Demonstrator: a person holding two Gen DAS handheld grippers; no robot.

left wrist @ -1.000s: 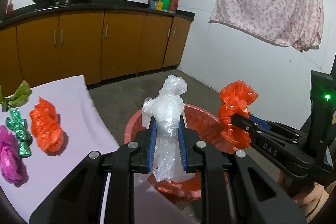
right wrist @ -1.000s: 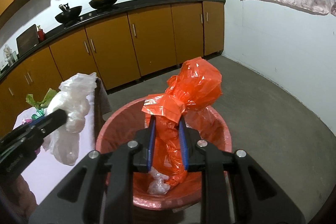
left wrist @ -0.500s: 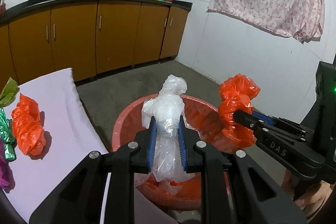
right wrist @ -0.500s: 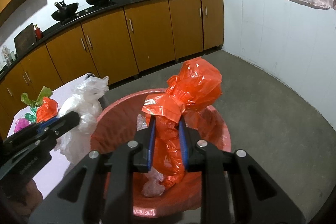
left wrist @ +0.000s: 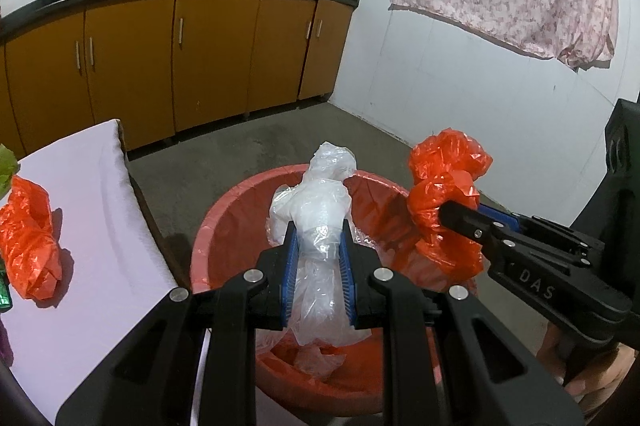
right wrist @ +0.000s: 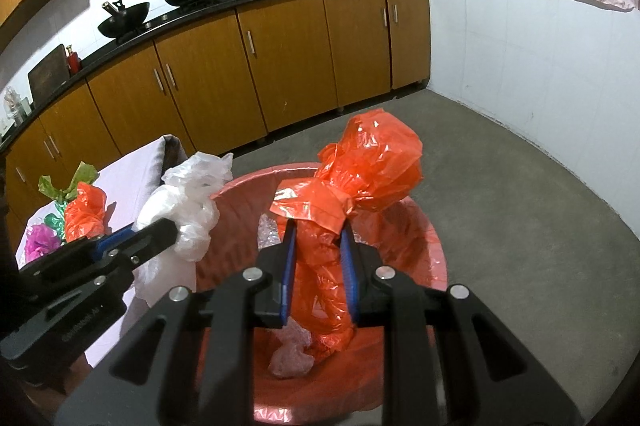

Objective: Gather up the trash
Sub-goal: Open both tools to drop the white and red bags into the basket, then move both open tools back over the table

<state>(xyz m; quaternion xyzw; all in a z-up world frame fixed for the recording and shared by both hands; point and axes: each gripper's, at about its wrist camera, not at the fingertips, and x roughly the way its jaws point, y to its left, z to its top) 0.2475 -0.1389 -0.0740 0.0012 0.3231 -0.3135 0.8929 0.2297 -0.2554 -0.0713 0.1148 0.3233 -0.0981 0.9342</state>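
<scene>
Currently both grippers sit above the red bin [left wrist: 280, 182], each loaded. On the left, the left gripper [left wrist: 318, 266] is clamped on a clear bag [left wrist: 316, 210], whose long axis runs up between the pads, its tail hanging over the bin's near-left part. To the right, the right gripper [right wrist: 318, 266] is clamped on an orange bag [right wrist: 360, 170], likewise upright, its tail dangling inside the bin. Judged: the drop lies straight below both; neither needs sideways travel.
</scene>
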